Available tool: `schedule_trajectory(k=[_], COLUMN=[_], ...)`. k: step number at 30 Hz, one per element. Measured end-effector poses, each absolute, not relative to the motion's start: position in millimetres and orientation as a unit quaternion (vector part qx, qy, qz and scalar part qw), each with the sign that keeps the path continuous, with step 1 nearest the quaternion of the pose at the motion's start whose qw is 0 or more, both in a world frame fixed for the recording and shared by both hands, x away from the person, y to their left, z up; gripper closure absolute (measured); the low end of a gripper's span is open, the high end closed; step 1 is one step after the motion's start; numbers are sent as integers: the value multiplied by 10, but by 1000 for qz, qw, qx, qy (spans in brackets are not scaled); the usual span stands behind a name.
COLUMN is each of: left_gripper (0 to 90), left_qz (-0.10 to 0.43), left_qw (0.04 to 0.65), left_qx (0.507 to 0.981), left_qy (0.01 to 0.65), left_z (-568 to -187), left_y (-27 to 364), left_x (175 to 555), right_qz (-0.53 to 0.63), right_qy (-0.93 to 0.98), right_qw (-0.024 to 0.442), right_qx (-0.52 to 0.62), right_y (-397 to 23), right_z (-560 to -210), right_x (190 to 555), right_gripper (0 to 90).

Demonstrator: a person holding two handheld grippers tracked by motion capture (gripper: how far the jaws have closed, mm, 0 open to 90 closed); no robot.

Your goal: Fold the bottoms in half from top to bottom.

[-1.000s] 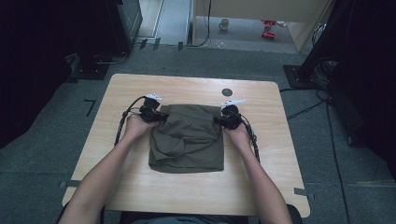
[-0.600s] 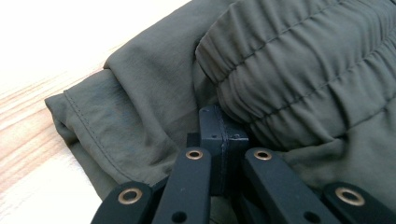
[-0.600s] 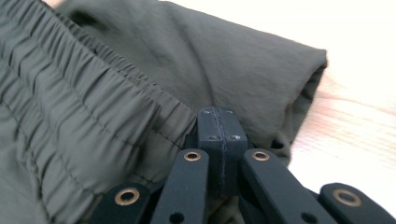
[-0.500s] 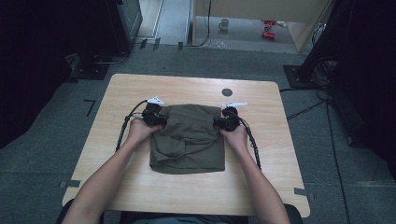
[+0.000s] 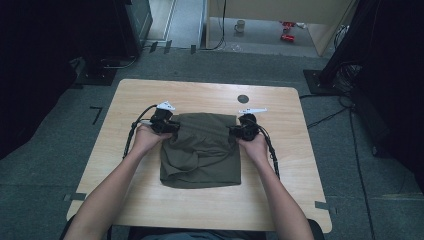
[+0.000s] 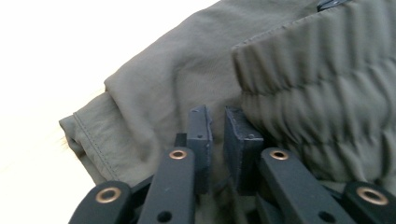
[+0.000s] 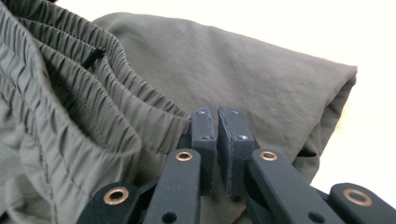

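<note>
1. Gripping with my left gripper (image 5: pixel 172 126), I have its jaws nearly closed at the left end of the olive shorts' (image 5: pixel 202 152) gathered waistband (image 6: pixel 322 98) — a narrow gap between the pads, and I cannot tell whether cloth is caught in it.
2. My right gripper (image 5: pixel 234 131) has its pads (image 7: pixel 203 135) pressed together at the waistband's right end, the fabric bunched up against them.
3. The shorts lie folded mid-table (image 5: pixel 150 200), waistband on the far edge, between my two hands.
</note>
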State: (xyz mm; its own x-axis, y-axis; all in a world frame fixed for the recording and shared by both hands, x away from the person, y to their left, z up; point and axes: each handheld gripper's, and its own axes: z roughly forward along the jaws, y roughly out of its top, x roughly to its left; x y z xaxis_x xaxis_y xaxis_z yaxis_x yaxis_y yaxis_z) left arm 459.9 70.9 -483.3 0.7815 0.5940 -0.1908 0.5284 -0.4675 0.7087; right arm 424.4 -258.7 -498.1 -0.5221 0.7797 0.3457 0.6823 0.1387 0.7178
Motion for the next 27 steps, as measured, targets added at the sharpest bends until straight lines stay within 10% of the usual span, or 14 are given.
schedule_trajectory(k=[27], left_gripper=[540], left_qz=[63], left_qw=[379], left_qx=[871], left_qy=[305], left_z=[-4649], left_y=[864], left_x=[3992], right_qz=[449], right_qy=[783], right_qw=[83], right_qx=[422], right_y=[-2544], right_z=[-4702], right_x=[3650], right_gripper=[719])
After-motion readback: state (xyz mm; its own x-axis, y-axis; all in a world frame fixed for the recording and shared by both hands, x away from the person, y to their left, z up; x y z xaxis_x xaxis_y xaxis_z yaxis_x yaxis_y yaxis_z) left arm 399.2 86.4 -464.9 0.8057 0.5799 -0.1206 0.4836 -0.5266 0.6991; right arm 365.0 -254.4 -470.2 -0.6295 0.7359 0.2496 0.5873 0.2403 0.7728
